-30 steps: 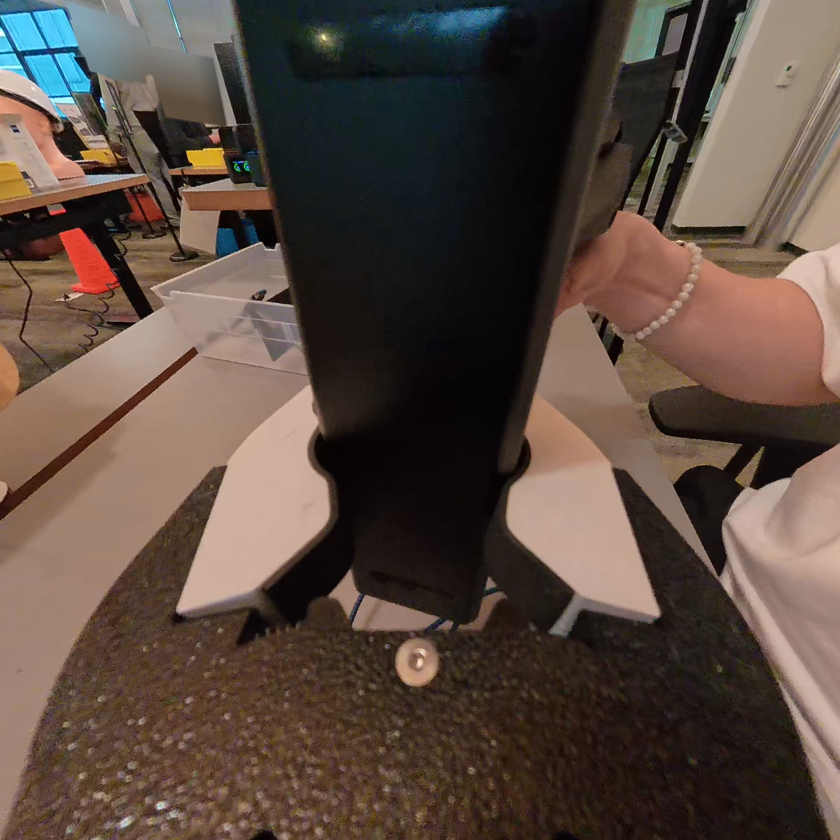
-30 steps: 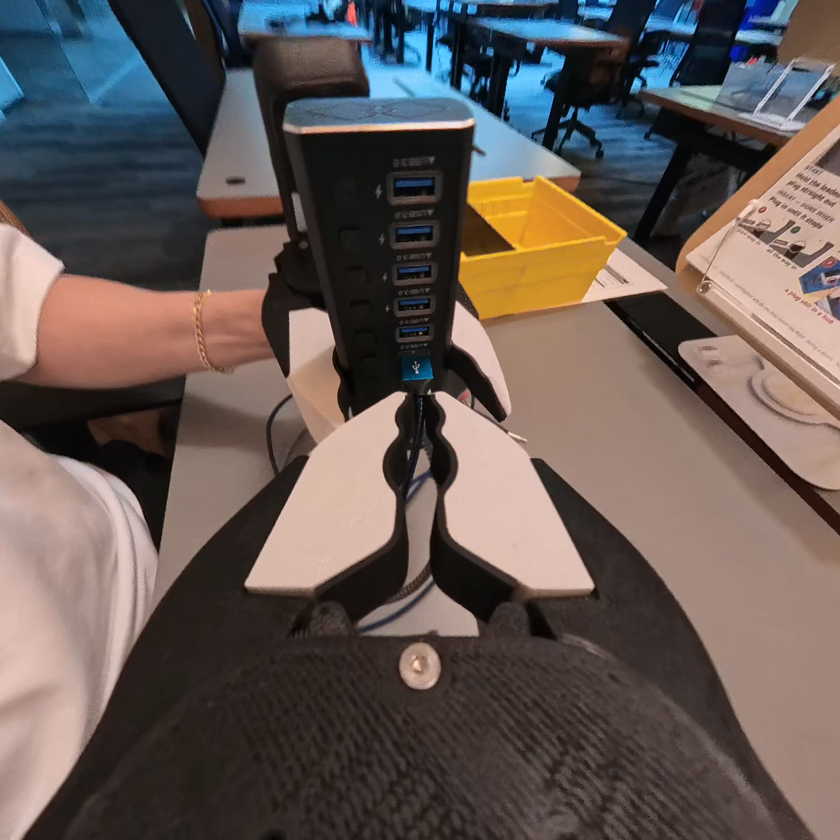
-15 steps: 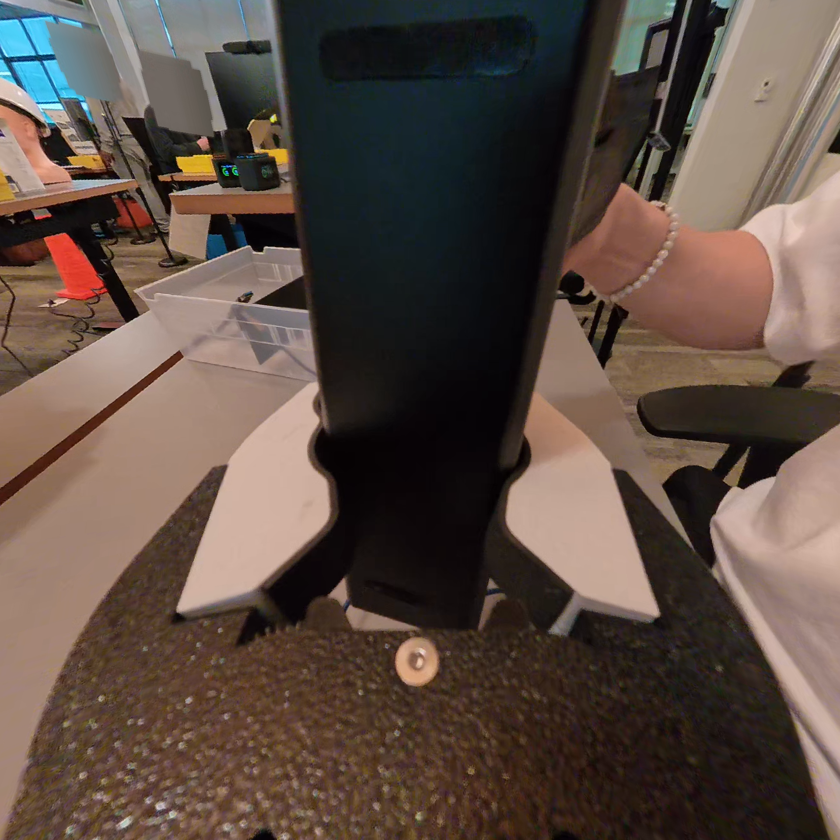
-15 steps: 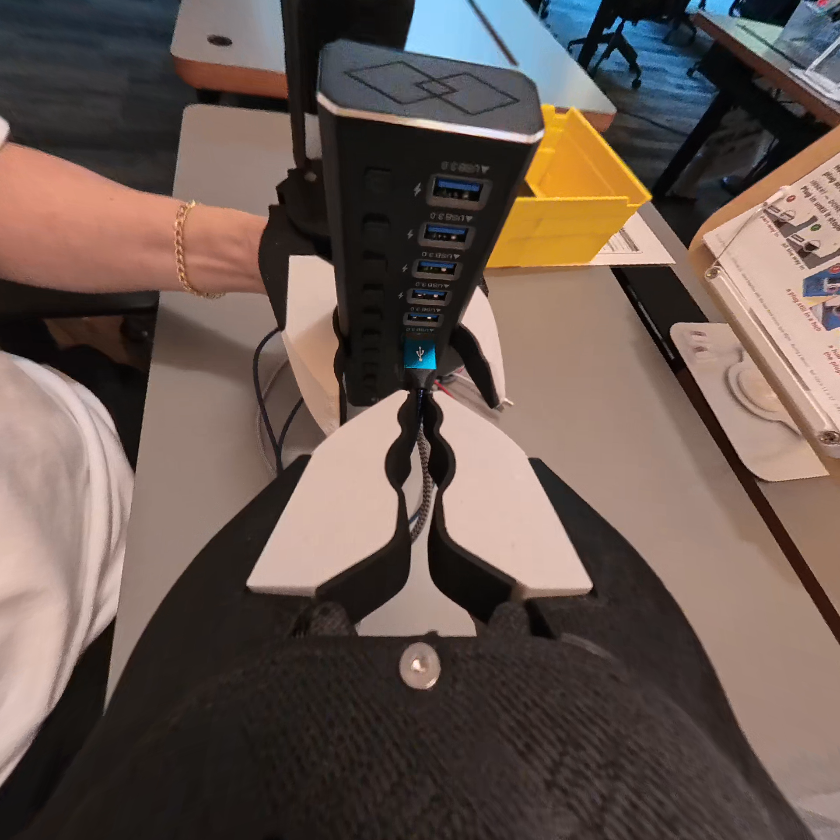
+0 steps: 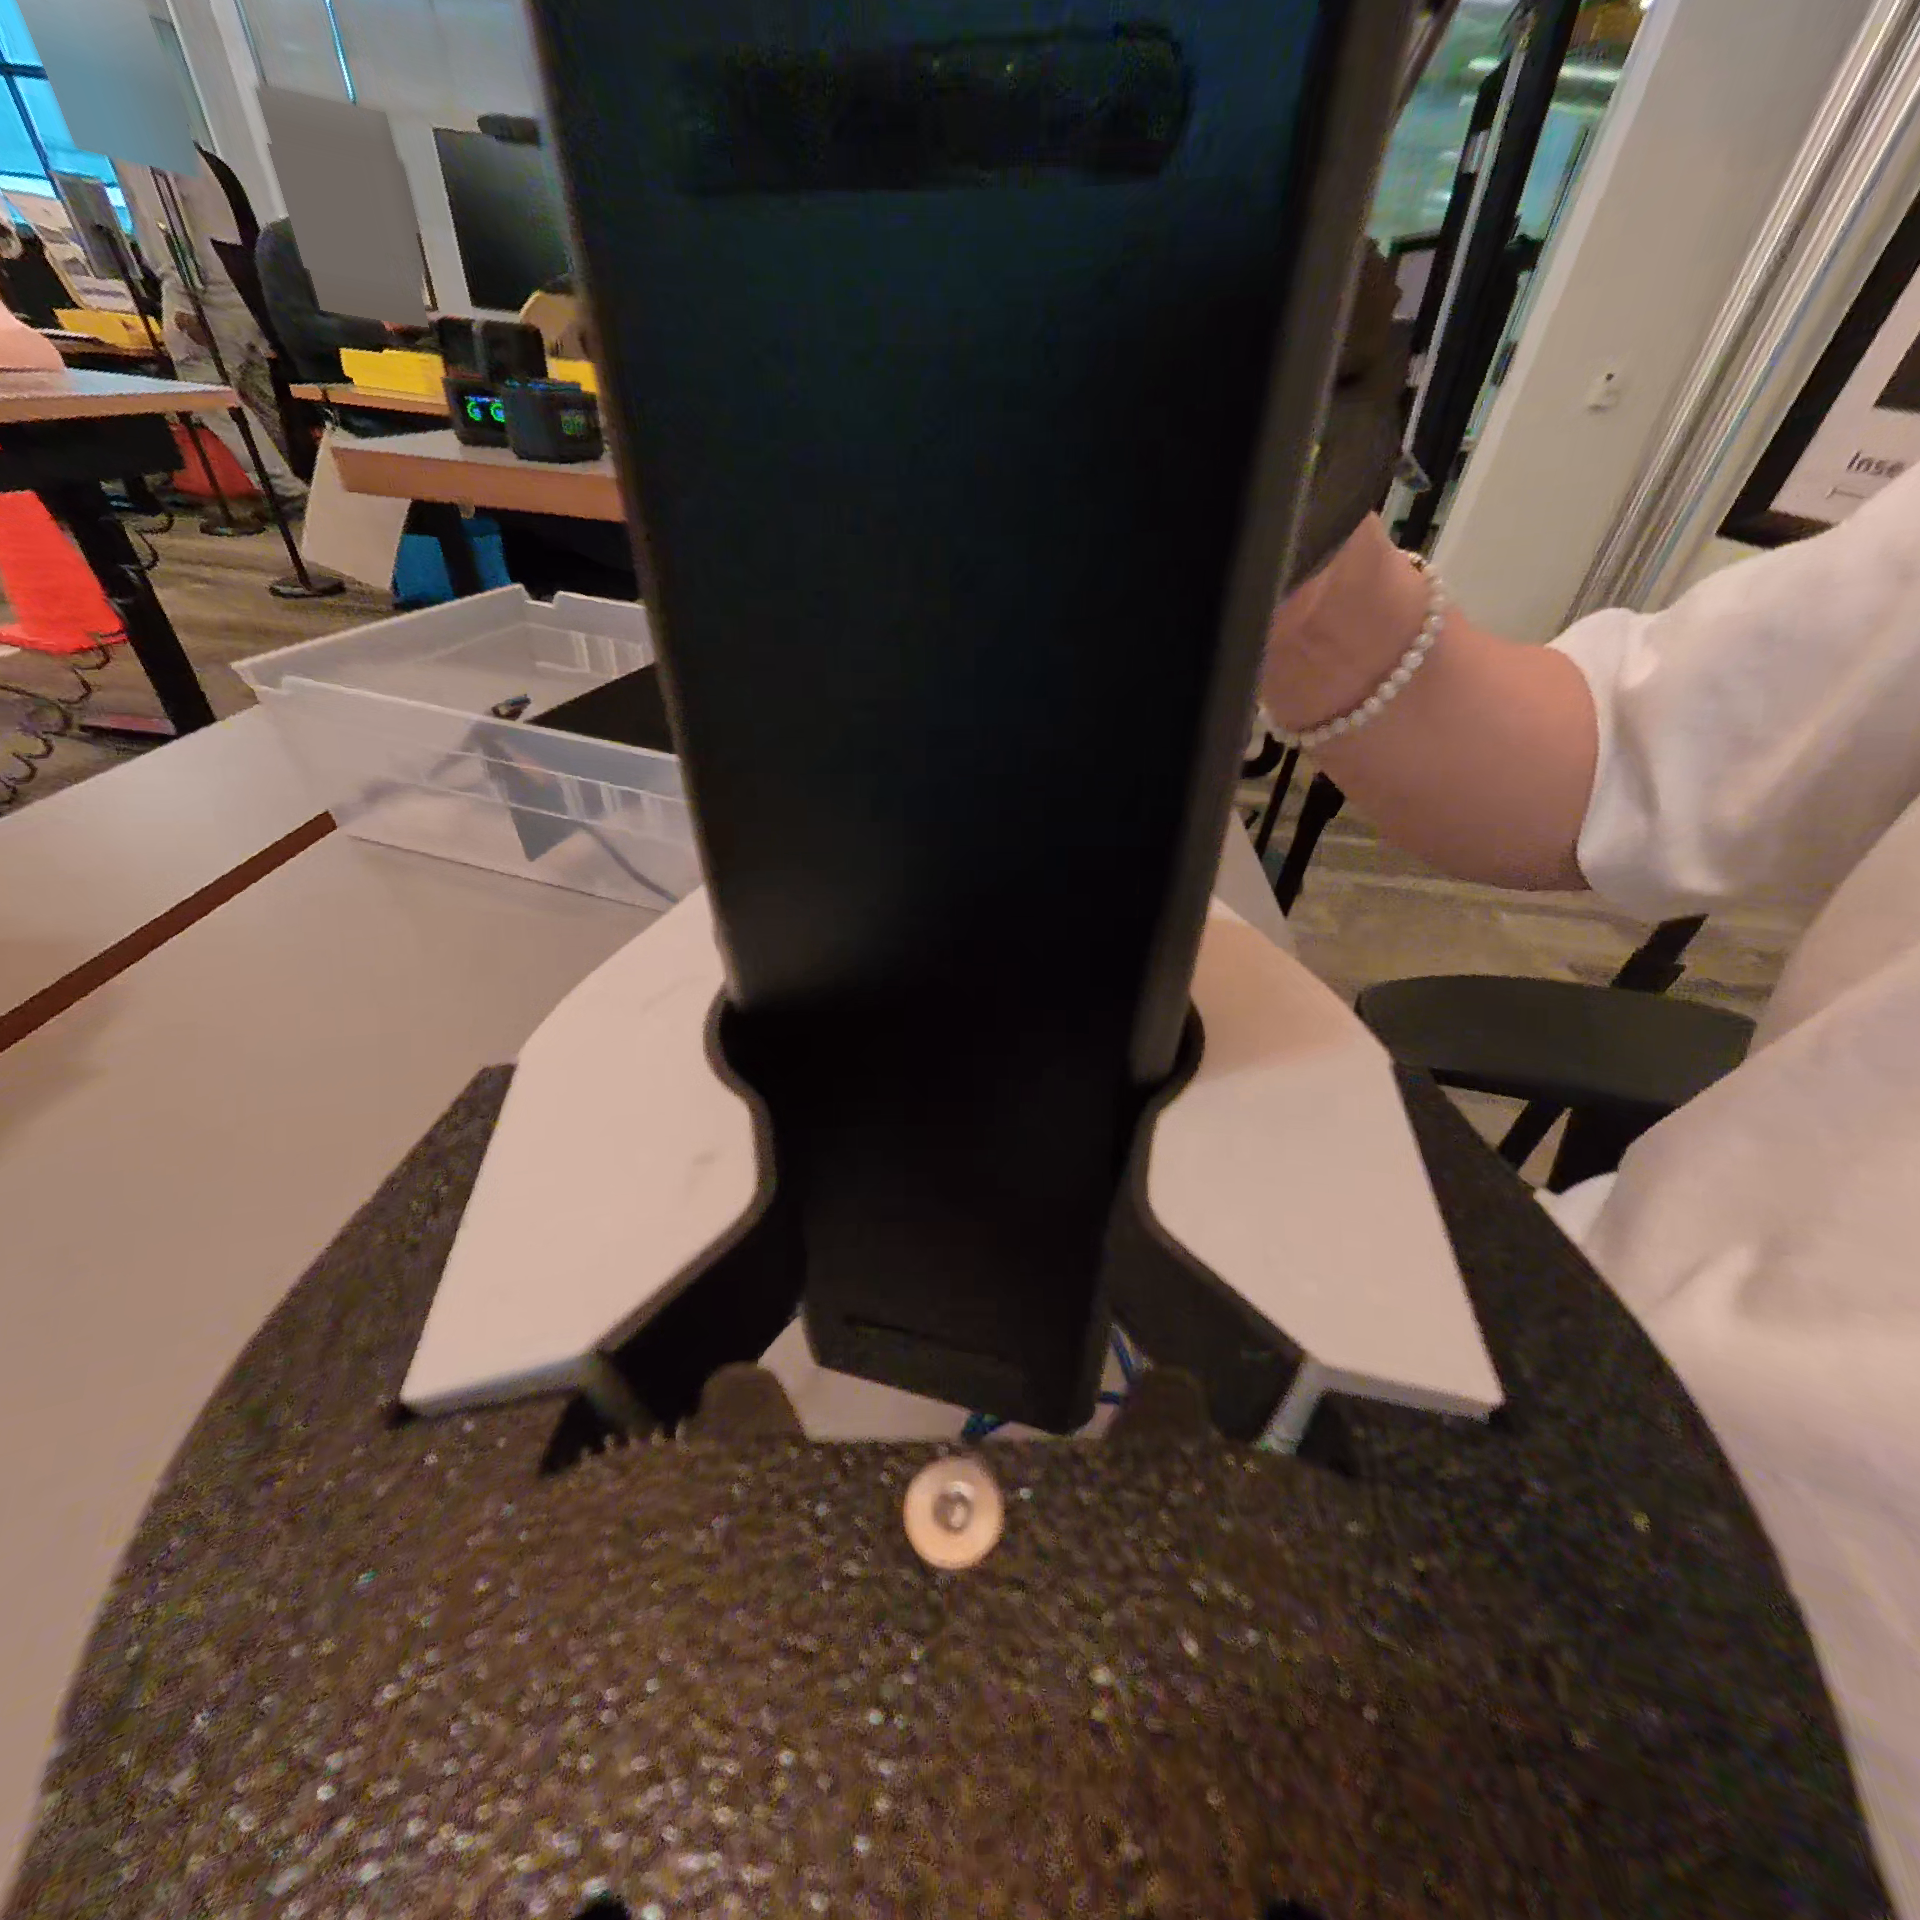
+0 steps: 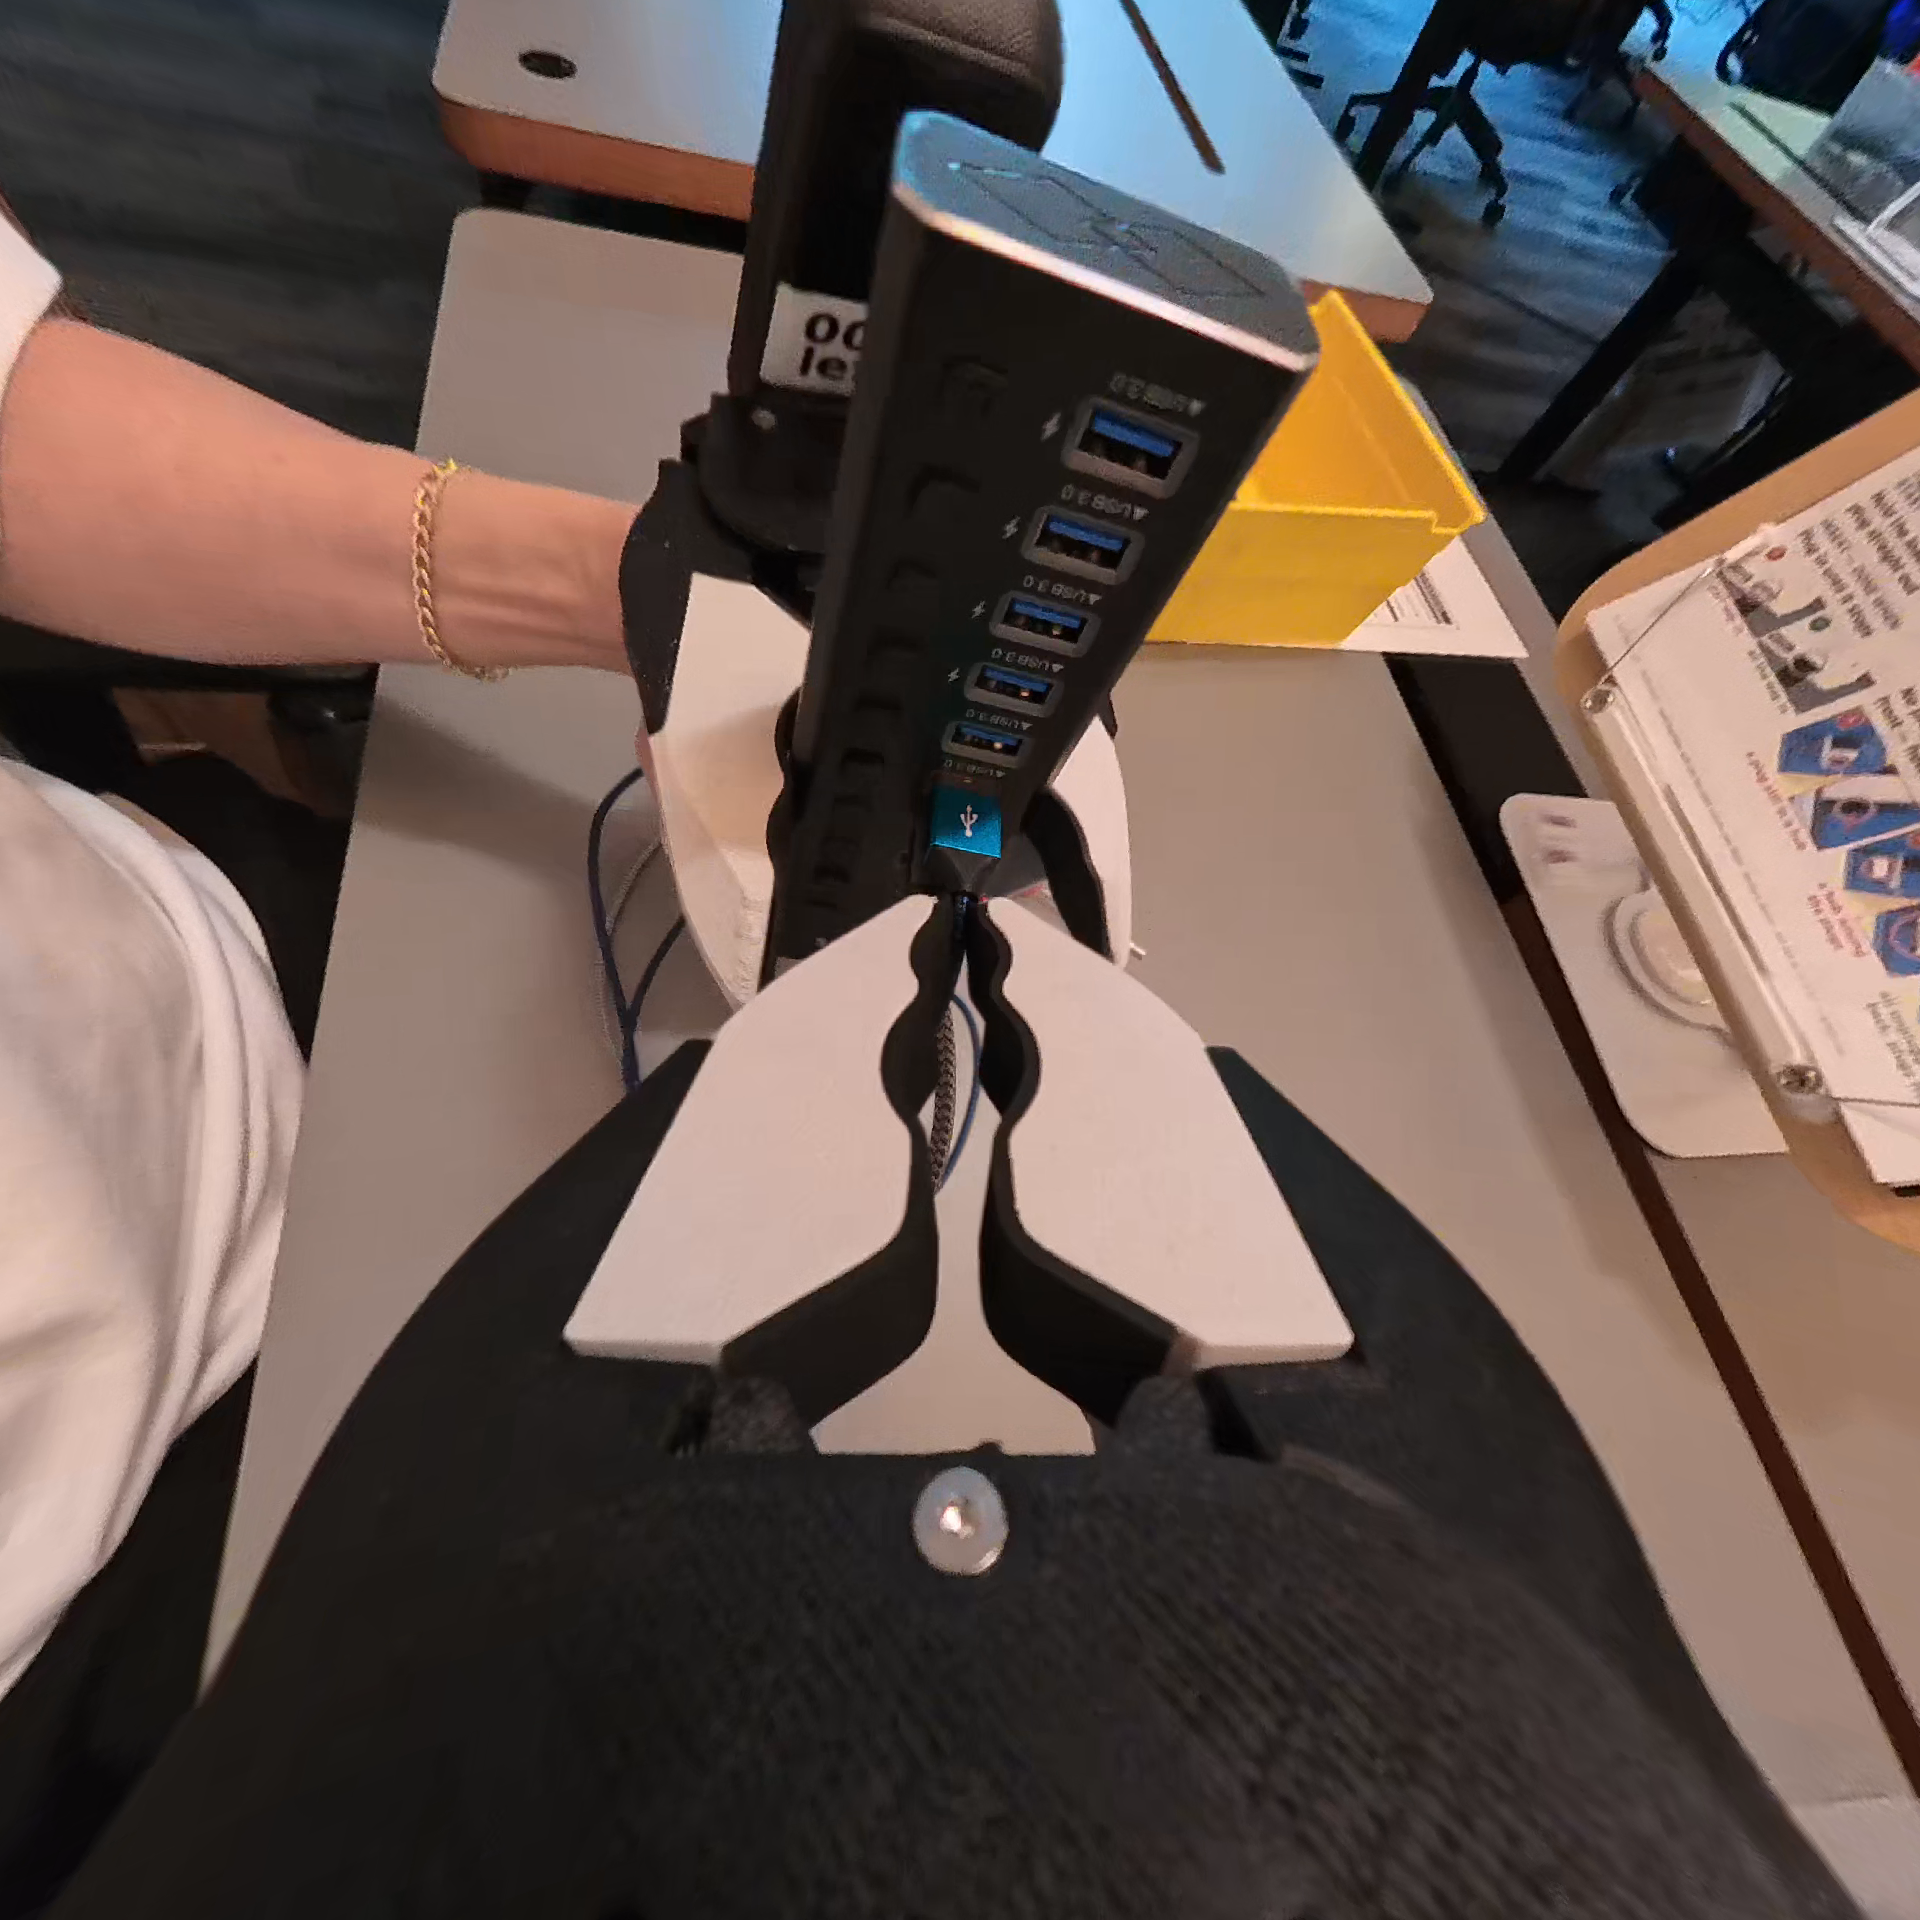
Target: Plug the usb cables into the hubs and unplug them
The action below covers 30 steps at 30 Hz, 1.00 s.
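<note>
A black USB hub [image 6: 997, 499], a tall tower with a column of blue ports, is standing tilted at the centre of the right wrist view, its lower end being gripped by the left gripper [image 6: 894, 831], whose white fingers [image 6: 717, 831] are clamping it from both sides. In the left wrist view the hub's plain back [image 5: 935, 520] is filling the middle of the frame, wedged between that gripper's [image 5: 956, 1039] jaws, which are standing wide apart around its body.

The right gripper [image 6: 961, 920] is closing its jaws almost fully on a braided USB cable [image 6: 943, 1081] just below the blue plug [image 6: 966, 826]. The plug is sitting in the lowest port of the hub, at the centre of the frame, with five ports above it showing open.

A yellow bin [image 6: 1320, 520] is resting on the grey table [image 6: 1299, 935] at upper right, behind the hub, and an instruction sheet on a stand [image 6: 1766, 831] is leaning at the right edge. A clear plastic tray [image 5: 468, 727] is lying on the table at the left of the left wrist view, and a forearm wearing a pearl bracelet [image 5: 1361, 675] is reaching in at the right.
</note>
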Available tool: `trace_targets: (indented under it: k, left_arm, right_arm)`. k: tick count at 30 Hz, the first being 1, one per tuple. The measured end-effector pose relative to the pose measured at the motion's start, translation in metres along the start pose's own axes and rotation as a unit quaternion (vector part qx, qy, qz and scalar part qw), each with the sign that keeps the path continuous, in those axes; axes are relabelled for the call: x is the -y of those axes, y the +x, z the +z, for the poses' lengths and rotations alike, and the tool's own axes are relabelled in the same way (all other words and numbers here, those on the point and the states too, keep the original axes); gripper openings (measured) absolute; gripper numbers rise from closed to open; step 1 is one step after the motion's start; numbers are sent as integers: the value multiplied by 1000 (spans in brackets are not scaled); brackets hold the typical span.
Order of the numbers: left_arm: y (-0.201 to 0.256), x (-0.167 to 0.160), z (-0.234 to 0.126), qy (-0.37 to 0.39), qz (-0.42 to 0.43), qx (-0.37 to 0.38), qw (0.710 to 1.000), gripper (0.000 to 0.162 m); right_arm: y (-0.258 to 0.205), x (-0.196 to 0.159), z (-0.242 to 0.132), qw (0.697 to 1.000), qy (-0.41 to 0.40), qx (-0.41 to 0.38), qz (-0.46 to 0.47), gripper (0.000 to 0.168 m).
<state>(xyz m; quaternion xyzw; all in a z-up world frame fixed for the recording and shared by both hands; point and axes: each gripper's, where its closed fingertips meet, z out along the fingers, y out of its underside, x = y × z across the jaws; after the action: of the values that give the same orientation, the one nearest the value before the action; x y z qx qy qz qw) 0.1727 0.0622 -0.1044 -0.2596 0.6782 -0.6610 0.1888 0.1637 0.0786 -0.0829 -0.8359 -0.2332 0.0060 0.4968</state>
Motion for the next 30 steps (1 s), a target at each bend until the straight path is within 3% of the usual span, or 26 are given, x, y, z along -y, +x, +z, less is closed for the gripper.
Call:
trace_targets:
  k: [11,19,22,26,30]
  left_arm:
    - [1,12,-14,-33,25,16,999,73]
    - [4,17,-13,-37,16,14,999,81]
    - [-7,10,-10,-65,27,54,996,85]
    - [-12,6,-11,-80,55,70,993,82]
    - [-11,15,-11,-44,85,86,992,80]
  right_arm:
    - [2,27,3,998,40,35,-25,4]
    - [2,25,4,998,15,25,-50,3]
    - [5,16,9,997,-22,9,-71,3]
    - [6,15,10,999,-1,27,-37,3]
    - [4,17,7,999,27,45,-4,4]
